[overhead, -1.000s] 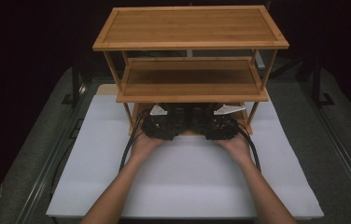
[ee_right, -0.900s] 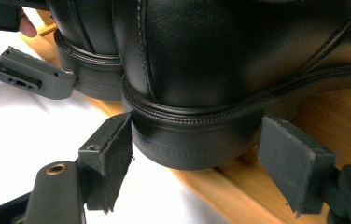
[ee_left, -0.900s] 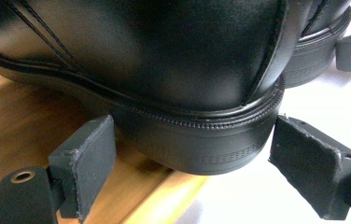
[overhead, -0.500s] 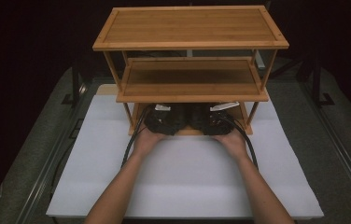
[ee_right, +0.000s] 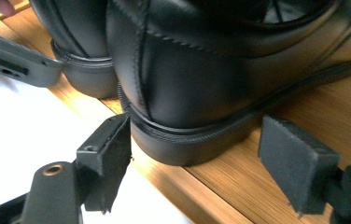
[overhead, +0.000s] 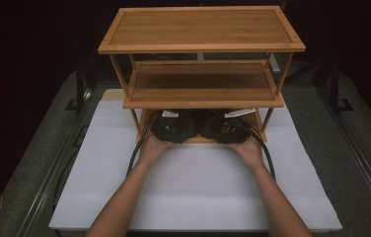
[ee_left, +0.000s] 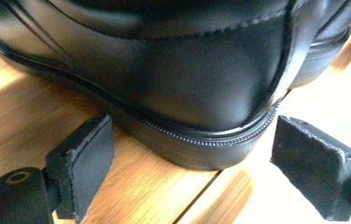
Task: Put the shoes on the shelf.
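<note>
Nearest the front edge of the worktop (overhead: 99,197), two bare forearms come in over its white cover and run toward the foot of a bamboo shoe rack (overhead: 201,29) standing at the far side. Each hand holds a set of tongs, and both sets reach in under the rack's middle shelf (overhead: 201,86), side by side, with black cables looping back toward the person.

The left tongs (overhead: 166,129) have their jaws apart. In the left gripper view the two black pads (ee_left: 85,158) flank the heel of a black leather shoe (ee_left: 173,74), one on each side, with clear gaps to the sole's stitched welt; they are not pressing on it. That heel sits at the front edge of the bottom shelf (ee_left: 24,116), a slatted bamboo board, slightly overhanging toward the white cover.

The right tongs (overhead: 230,129) also stand apart, and their jaws have just been opening a little more. In the right gripper view the heel of the second black shoe (ee_right: 201,79) lies between them: the left pad (ee_right: 110,149) comes right up against the corner of the sole, whether touching I cannot tell, while the other pad is clear of it. This shoe also rests on the bottom shelf, near its front edge.

Farther in, the two shoes stand close beside each other, toes pointing to the back of the rack. Above them, the middle shelf and the top shelf are bare wood.
</note>
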The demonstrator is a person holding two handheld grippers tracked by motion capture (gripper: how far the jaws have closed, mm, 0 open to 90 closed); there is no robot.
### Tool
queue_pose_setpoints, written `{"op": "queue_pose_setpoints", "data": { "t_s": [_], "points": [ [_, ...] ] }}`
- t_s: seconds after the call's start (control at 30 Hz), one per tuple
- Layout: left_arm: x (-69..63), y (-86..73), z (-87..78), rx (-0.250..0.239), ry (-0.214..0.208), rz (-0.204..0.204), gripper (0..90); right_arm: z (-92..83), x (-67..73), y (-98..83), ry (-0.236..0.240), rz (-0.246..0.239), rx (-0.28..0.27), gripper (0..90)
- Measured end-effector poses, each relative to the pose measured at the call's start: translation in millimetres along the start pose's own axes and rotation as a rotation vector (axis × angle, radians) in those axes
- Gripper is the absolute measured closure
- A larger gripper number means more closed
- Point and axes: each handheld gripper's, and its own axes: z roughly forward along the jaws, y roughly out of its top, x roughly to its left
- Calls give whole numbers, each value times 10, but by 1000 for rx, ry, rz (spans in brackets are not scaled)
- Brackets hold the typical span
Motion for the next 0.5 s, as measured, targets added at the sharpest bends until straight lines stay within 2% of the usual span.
{"op": "queue_pose_setpoints", "data": {
  "t_s": [0.03, 0.17, 0.23, 0.27, 0.33, 0.43, 0.5],
  "points": [
    [-114, -27, -9, -5, -13, -160, 114, -13, -12, -7, 1, 3, 2, 233],
    [-112, -66, -79, 5, -19, -153, 102, -83, -67, -62, -6, 9, 0, 202],
    [-116, -90, -132, 8, -20, -142, 95, -135, -81, -101, 6, 18, 7, 193],
    [-124, -106, -162, 6, -20, -144, 95, -161, -94, -124, 1, 2, -3, 191],
    [-130, -145, -226, 4, -26, -128, 95, -236, -88, -175, -8, 19, 5, 191],
    [-155, -220, -334, 11, -27, -133, 95, -346, -93, -251, -9, 15, -2, 191],
    [-159, -271, -404, 12, -26, -120, 95, -416, -95, -294, -9, 12, -5, 191]
  ]
}}
